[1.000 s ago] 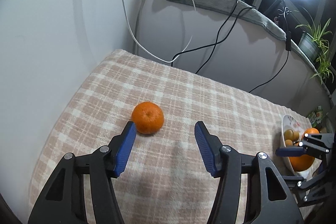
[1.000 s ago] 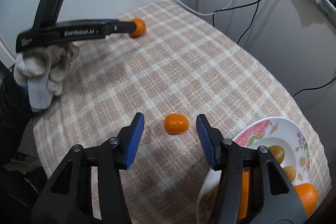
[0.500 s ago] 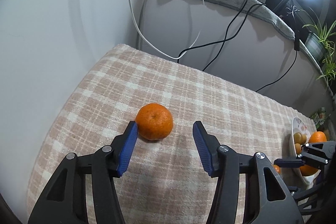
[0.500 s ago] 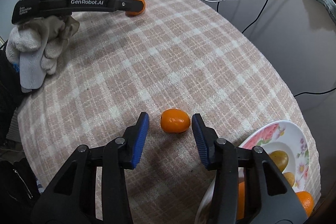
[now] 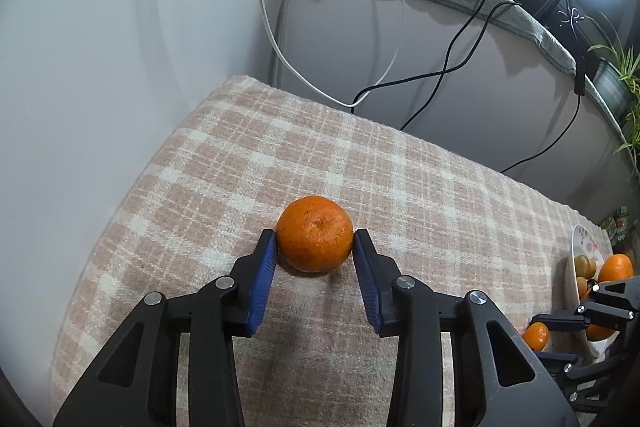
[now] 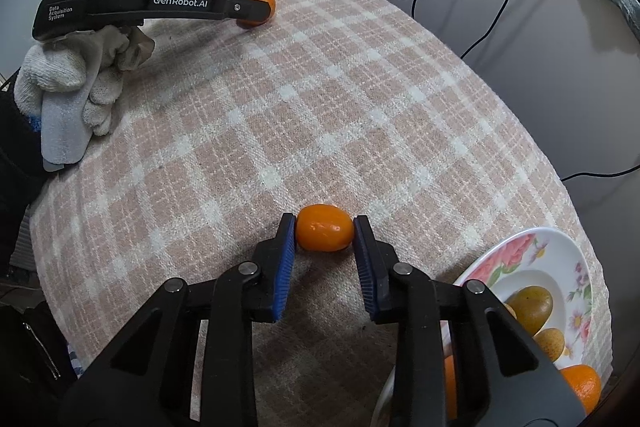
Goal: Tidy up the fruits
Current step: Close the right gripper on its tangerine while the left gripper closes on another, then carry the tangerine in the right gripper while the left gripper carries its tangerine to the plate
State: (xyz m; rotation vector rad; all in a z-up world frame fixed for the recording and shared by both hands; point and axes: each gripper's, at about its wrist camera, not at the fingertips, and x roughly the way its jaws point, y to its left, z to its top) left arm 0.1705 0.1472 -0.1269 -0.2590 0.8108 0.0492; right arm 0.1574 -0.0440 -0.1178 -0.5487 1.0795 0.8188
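Both pickups mid-grab, nothing lifted yet.

Left claw (image 5: 314, 253): jaws closing on the mandarin (image 5: 315, 234), blue pads at or on its two sides. The fruit sits on the plaid cloth (image 5: 420, 187) covering the counter, near the far-left corner by the wall.

Right claw (image 6: 324, 233): jaws closing on a small oval orange fruit (image 6: 324, 233) (kumquat-sized, can't say the kind for sure), pads against both ends. It too rests on the cloth, just beside the floral plate (image 6: 532, 251).

Done so far, judging by layout: the plate already holds some fruit: two olive-brown ones (image 6: 530, 305) and at least one orange one (image 6: 582, 387) at the lower edge, partly hidden behind the claw body.

Left to do, as I read it: finish both clamps, lift, carry both to the plate. The mandarin has the long trip (well apart from the plate); the small one is a short hop. I see no other loose fruit on the cloth.

Text: side of the left claw's arm, seen from the right wrist, reads "GenRobot.AI" (image 6: 180, 2), and a smaller block "Data Acquisition System" (image 6: 60, 13). No labels on fruit or plate. A gloved hand (image 6: 76, 83) holds that tool.
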